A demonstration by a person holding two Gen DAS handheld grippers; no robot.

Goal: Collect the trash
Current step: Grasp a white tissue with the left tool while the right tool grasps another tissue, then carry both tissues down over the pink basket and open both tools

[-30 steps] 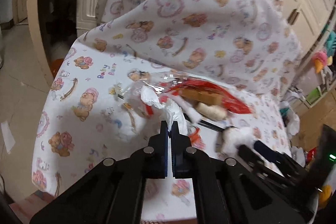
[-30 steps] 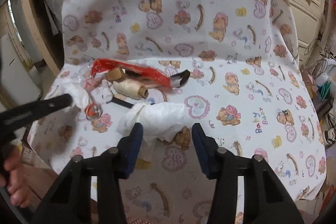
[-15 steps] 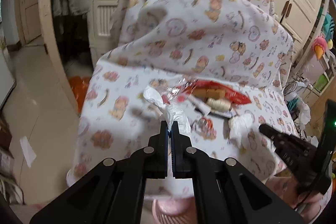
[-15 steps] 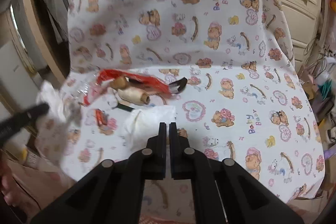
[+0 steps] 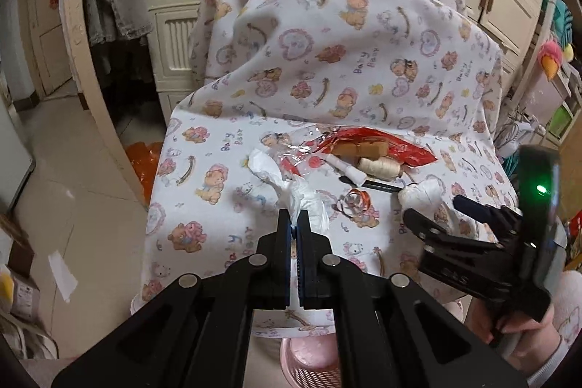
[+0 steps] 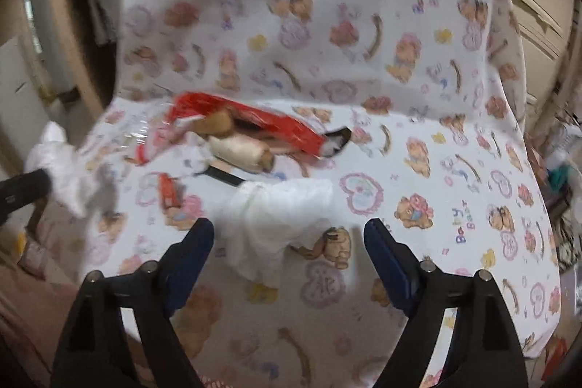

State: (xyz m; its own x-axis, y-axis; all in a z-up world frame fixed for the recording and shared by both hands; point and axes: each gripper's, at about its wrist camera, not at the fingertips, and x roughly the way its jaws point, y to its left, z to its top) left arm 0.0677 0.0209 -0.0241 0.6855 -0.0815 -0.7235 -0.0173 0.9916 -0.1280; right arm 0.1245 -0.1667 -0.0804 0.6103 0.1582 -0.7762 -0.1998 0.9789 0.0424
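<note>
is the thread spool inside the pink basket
No, the thread spool lies on the cloth by the red wrapper; the pink basket sits below.

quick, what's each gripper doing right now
left gripper: shut on a crumpled white tissue
right gripper: jaws opening, second white tissue between them, not gripped

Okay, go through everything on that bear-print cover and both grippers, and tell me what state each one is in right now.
Left gripper: shut on a crumpled white tissue, lifted.
Right gripper: jaws opening, second white tissue between them, not pinched.
Red wrapper: torn open, lying flat.
Clear plastic film: crumpled, beside the wrapper.
Cream thread spool: on its side.
Copper wire coil: loose on the cover.
Pink basket: on the floor below; contents hidden.
</note>
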